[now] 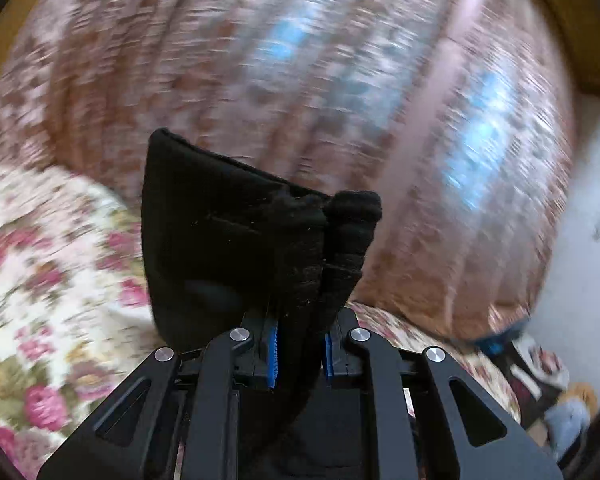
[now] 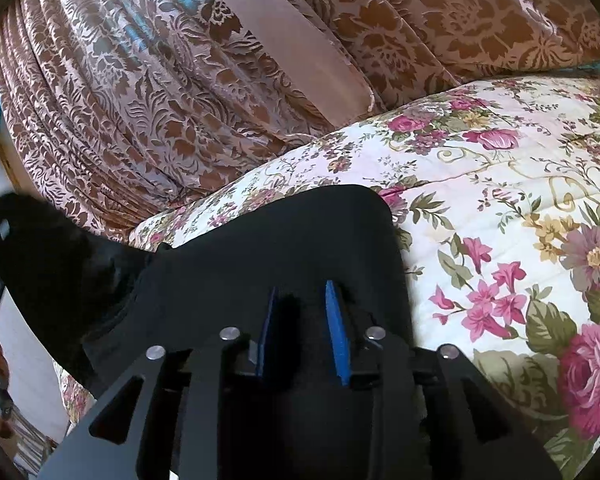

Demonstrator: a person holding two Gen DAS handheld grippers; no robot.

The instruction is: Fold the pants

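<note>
Left gripper (image 1: pixel 300 354): jaws nearly closed, blue pads (image 1: pixel 273 360) pinching a bunched edge of the black pants (image 1: pixel 236 248); cloth stands up out of the jaws as a dark flap with a rolled, thick hem at its right.
Left view background: heavily blurred; brown patterned curtain (image 1: pixel 340 80) fills the upper field, floral bedspread (image 1: pixel 52 280) at lower left, pale floor with clutter at lower right, too blurred to identify.
Right gripper (image 2: pixel 302 322): jaws part open, blue pads (image 2: pixel 338 332) standing apart; a small ridge of black cloth sits between them, nearer the left pad. Cannot tell whether either pad presses on it; right pad appears clear.
Pants (image 2: pixel 284 240), right view: spread flat on the floral bedspread (image 2: pixel 500 184), rounded fold edge at far right; one portion lifted off the bed toward the left edge of the view.
Beyond the bed: brown-and-cream curtain (image 2: pixel 140 100) hanging in folds, touching the far edge of the bedspread.
</note>
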